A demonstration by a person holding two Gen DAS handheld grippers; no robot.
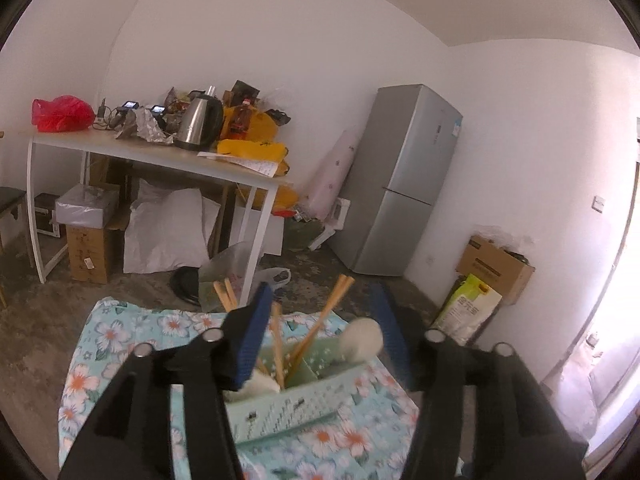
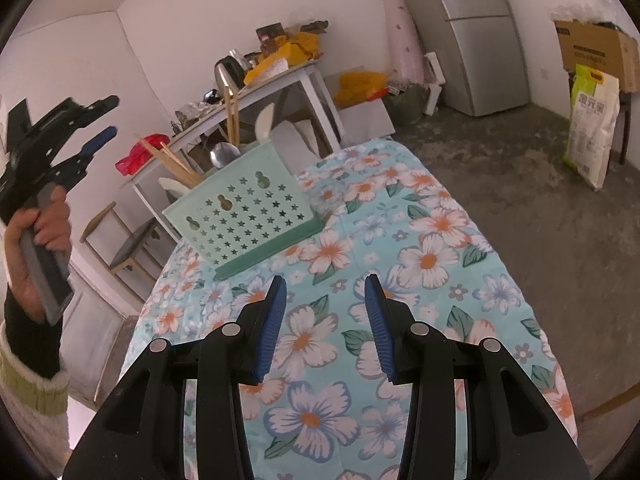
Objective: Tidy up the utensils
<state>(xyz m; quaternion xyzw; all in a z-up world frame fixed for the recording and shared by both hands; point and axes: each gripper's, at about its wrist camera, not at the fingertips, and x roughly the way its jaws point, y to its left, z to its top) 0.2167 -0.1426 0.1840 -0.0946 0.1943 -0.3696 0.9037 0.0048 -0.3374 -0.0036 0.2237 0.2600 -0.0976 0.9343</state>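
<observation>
While the floral-cloth table fills the near ground in both views, the green utensil caddy stands on its far left part, star-punched wall facing the right camera. Sticking up from it: wooden chopsticks, a metal ladle, white spoons. Left gripper hangs just over the caddy's open top, jaws apart, nothing pinched; the right-side pad is blurred. Right gripper sits nearer, over bare cloth, jaws apart and empty, well short of the caddy. A hand holds the left gripper's handle at far left.
</observation>
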